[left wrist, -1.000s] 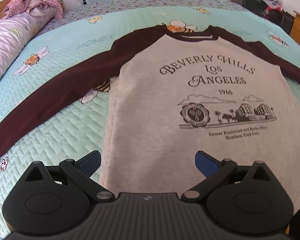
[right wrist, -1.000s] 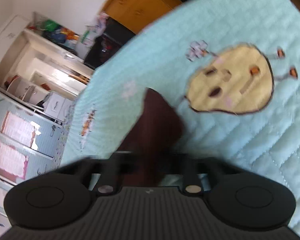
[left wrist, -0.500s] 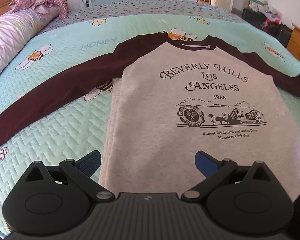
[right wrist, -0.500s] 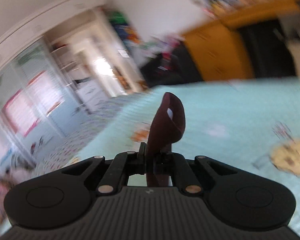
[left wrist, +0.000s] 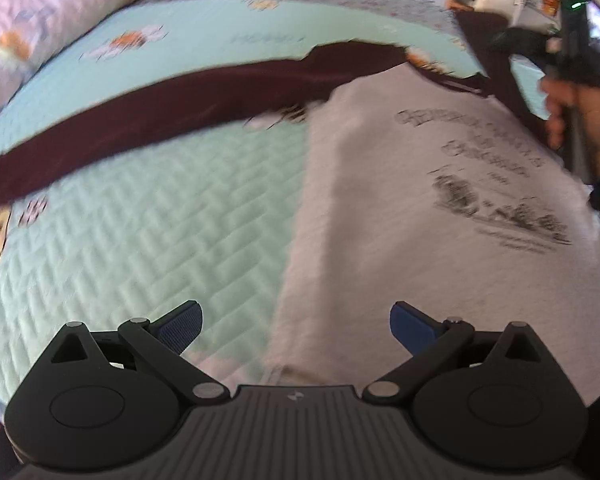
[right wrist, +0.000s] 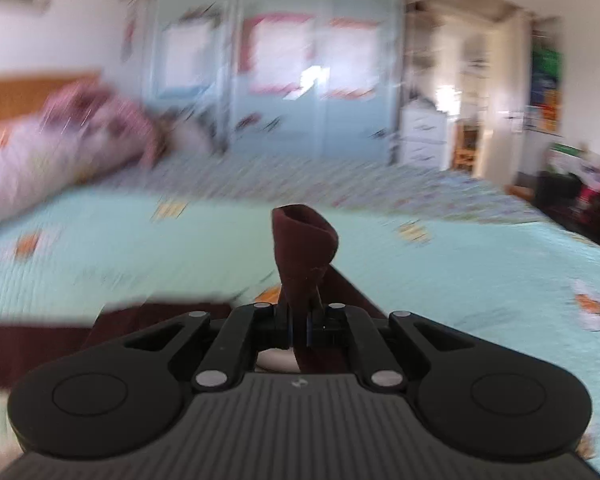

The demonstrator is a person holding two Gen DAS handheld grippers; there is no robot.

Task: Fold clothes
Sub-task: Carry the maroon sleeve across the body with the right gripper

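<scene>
Sweatshirt [left wrist: 400, 240] on quilt [left wrist: 160, 220], right hand-held gripper [right wrist: 298, 322] clamping maroon sleeve [right wrist: 304, 248], left hand-held gripper [left wrist: 296, 328] wide apart, empty

Shirt print [left wrist: 496, 184] blurred, unreadable

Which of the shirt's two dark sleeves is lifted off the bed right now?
The sleeve pinched in the right gripper; the other sleeve lies stretched flat across the quilt.

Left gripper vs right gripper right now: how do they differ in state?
Left gripper stands open and holds nothing, above the grey printed shirt body; right gripper is shut on the dark maroon sleeve cuff, lifted off the mint quilted bedspread. Both are black two-finger tools over one shirt.
</scene>
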